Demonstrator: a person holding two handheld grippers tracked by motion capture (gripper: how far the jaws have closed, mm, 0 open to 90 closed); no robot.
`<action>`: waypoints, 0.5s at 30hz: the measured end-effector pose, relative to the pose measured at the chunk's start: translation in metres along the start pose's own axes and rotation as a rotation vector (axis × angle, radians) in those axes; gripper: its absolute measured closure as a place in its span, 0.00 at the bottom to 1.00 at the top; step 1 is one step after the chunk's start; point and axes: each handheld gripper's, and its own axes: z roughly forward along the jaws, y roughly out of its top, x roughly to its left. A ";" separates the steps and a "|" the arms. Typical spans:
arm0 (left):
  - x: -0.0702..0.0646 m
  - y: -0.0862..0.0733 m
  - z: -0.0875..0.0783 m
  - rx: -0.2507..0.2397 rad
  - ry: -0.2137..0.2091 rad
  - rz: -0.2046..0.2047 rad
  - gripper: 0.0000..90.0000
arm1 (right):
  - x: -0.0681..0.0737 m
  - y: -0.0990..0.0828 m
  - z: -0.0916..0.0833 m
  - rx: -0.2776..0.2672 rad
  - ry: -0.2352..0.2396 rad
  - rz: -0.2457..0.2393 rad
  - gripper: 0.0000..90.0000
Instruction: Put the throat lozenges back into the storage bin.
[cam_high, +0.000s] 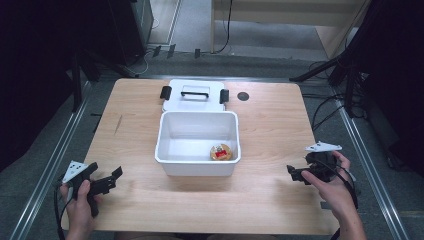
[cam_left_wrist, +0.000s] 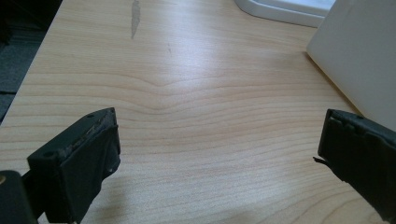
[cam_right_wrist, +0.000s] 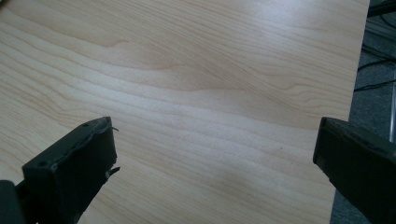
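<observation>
A white plastic box stands open in the middle of the wooden table. Inside it, at the front right corner, lies a small round yellow-orange item with a red patch. The box's white lid, with a handle and two black latches, lies flat just behind it. My left gripper rests near the table's front left, jaws wide apart and empty over bare wood. The box wall shows at the right of the left gripper view. My right gripper sits at the front right, also open and empty.
A small dark round spot marks the table right of the lid. A grey scuff streaks the wood ahead of the left gripper. The table's right edge runs close beside the right gripper, with cables on the floor beyond.
</observation>
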 end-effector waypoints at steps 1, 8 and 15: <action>0.000 0.000 0.000 0.001 -0.001 -0.001 0.00 | 0.000 -0.003 0.000 -0.005 -0.002 0.003 0.00; 0.000 0.000 0.000 0.002 0.000 0.000 0.00 | 0.001 -0.021 0.003 -0.056 0.005 0.037 0.00; 0.000 0.000 0.000 0.002 0.000 -0.001 0.00 | 0.000 -0.044 0.008 -0.091 0.001 0.090 0.00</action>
